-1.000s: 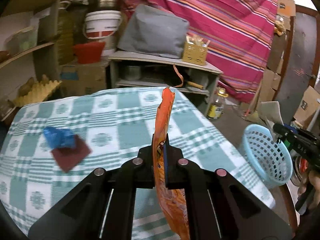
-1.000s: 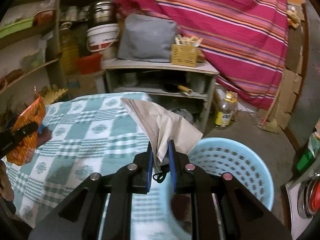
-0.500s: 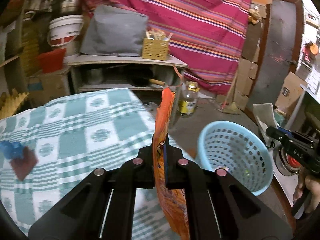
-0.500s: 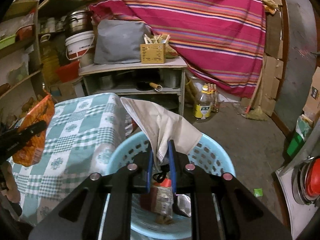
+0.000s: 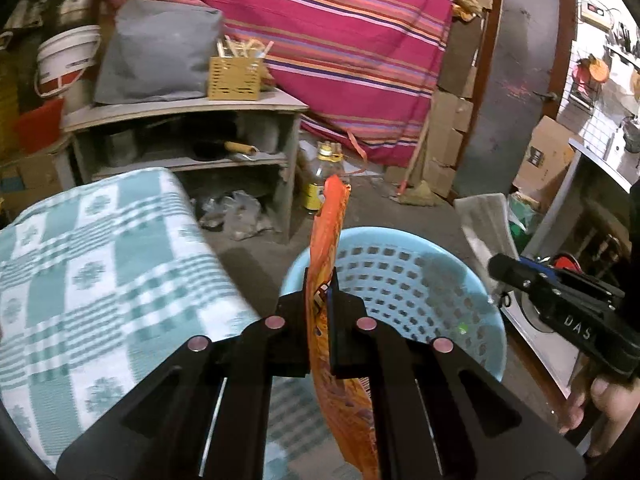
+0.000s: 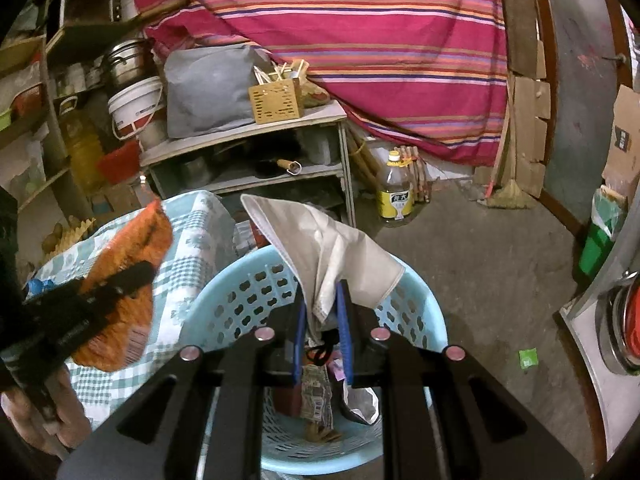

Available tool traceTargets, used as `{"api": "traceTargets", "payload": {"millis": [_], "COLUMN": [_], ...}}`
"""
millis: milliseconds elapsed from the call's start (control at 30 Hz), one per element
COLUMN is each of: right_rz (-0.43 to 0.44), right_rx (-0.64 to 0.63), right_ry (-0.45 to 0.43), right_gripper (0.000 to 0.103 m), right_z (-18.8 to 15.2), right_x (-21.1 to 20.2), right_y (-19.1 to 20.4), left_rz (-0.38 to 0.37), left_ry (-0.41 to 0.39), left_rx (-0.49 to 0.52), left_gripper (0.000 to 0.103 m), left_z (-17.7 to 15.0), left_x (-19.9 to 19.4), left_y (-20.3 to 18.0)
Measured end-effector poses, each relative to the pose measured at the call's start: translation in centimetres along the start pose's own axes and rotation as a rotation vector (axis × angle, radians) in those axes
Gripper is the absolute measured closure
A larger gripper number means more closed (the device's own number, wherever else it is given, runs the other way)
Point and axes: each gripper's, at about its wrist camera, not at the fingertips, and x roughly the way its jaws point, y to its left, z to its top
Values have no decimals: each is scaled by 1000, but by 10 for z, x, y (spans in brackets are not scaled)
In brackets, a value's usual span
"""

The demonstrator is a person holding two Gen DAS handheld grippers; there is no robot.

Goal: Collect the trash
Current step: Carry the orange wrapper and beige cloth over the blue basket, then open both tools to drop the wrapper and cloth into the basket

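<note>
Both grippers are loaded over the basket [image 6: 416, 300], the left gripper [image 5: 319, 292] clamping an orange wrapper [image 5: 326, 248] and the right gripper [image 6: 322, 312] a grey paper [image 6: 332, 260], so lower each inside the rim before releasing.

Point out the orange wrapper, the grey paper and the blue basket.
orange wrapper [image 5: 326, 236], left wrist view, upper part above the jaws.
grey paper [image 6: 336, 252], right wrist view, middle of the sheet.
blue basket [image 6: 430, 308], right wrist view, right rim.
</note>
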Motion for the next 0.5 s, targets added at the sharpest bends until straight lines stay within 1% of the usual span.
{"api": "traceTargets", "payload": {"millis": [100, 167, 200, 233, 300, 367, 400, 433, 467, 500], "right_rz": [-2, -4, -5, -6, -8, -9, -10, -11, -11, -10], "right_rx": [19, 27, 29, 31, 36, 39, 40, 40, 40, 37], "right_ry": [3, 4, 4, 5, 7, 10, 13, 15, 18, 21], "right_gripper": [88, 88, 88, 88, 88, 88, 88, 88, 88, 88], "right_z": [0, 0, 0, 0, 0, -1, -1, -1, -1, -1], "right_x": [3, 4, 4, 5, 6, 7, 8, 8, 10, 11], "right_y": [-5, -8, -8, -9, -11, -12, -11, -11, -10, -10], "left_rz": [-12, -24, -26, -24, -19, -15, -6, 5, 33, 51], "left_ry": [12, 19, 25, 27, 24, 23, 20, 15, 4, -5], "left_rx": [8, 5, 0, -3, -18, -21, -16, -11, -7, -5], "left_gripper": [98, 95, 89, 80, 70, 66, 62, 53, 49, 41], "left_z": [1, 1, 1, 0, 0, 0, -1, -2, -3, -4], "left_x": [15, 22, 26, 27, 29, 27, 25, 22, 16, 13], "left_y": [-10, -13, -14, -15, -13, -12, -11, -10, -7, -5]}}
